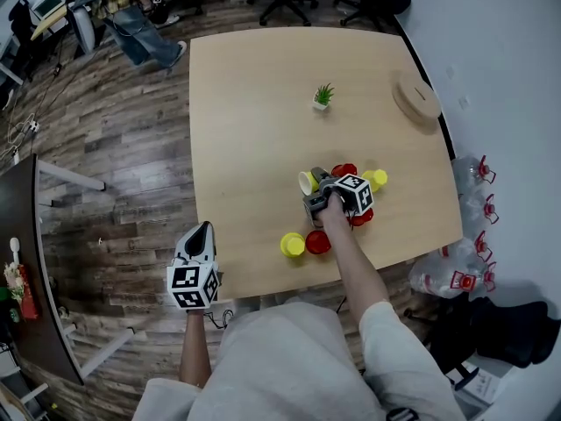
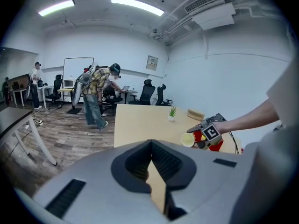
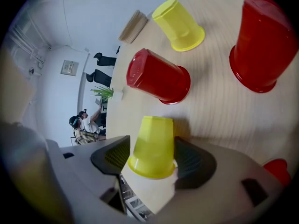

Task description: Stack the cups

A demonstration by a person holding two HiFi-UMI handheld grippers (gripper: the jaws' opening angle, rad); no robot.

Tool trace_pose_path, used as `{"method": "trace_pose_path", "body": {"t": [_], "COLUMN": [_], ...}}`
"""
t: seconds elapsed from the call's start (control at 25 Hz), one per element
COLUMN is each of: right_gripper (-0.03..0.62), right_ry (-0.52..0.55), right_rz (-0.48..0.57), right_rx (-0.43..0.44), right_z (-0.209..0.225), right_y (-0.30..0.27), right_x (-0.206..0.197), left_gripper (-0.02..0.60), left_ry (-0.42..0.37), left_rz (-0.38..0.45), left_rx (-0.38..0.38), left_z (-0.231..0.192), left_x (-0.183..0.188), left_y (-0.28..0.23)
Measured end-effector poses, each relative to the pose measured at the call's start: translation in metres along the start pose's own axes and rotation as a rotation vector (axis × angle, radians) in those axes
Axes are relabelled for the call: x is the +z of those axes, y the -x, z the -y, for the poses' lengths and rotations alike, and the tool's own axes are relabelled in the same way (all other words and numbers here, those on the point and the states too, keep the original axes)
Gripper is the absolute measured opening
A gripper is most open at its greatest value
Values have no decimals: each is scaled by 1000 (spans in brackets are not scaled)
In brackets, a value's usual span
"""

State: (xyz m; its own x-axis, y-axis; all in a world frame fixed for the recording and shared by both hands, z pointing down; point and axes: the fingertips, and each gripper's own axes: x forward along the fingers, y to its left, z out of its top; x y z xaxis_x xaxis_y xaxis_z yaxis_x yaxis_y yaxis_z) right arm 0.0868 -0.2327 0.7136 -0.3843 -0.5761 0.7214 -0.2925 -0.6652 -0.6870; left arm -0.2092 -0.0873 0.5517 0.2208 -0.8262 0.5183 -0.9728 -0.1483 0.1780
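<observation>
Holding yellow cup (image 3: 153,143) in right tool (image 3: 152,149)

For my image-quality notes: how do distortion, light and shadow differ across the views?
Head view: mild bending, even light, sharp. Left gripper view: strong fisheye, dark corners, glaring ceiling lamps. Right gripper view: fisheye, soft shadow beside the middle red cup.

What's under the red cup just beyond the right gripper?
The red cup stands mouth-down on the table; its wall covers anything beneath. Only bare wood shows around its rim.
</observation>
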Motion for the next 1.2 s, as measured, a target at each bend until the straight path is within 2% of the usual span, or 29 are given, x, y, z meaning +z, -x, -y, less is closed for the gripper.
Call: {"method": "trace_pose_path", "body": {"t": [0.08, 0.28, 0.56, 0.8, 1.2], "right_gripper": [270, 261, 259, 259, 258], "right_ry": [-4, -32, 0, 125, 168], "right_rz": [-5, -14, -25, -41, -8], "right_rx": [-1, 81, 198, 360, 555], "right_z": [4, -2, -30, -61, -75], "right_y": [-2, -1, 13, 61, 141], "right_x": [-2, -3, -8, -22, -36], "left_gripper": [11, 11, 11, 11, 11], "left_ry": [3, 2, -11, -29, -65], "left_rz": [-2, -4, 1, 11, 19], "left_rx": [6, 7, -10, -36, -85], "left_z": [-4, -5, 1, 14, 35], "left_x": [-1, -1, 2, 5, 6], "left_y": [1, 2, 3, 1, 2]}}
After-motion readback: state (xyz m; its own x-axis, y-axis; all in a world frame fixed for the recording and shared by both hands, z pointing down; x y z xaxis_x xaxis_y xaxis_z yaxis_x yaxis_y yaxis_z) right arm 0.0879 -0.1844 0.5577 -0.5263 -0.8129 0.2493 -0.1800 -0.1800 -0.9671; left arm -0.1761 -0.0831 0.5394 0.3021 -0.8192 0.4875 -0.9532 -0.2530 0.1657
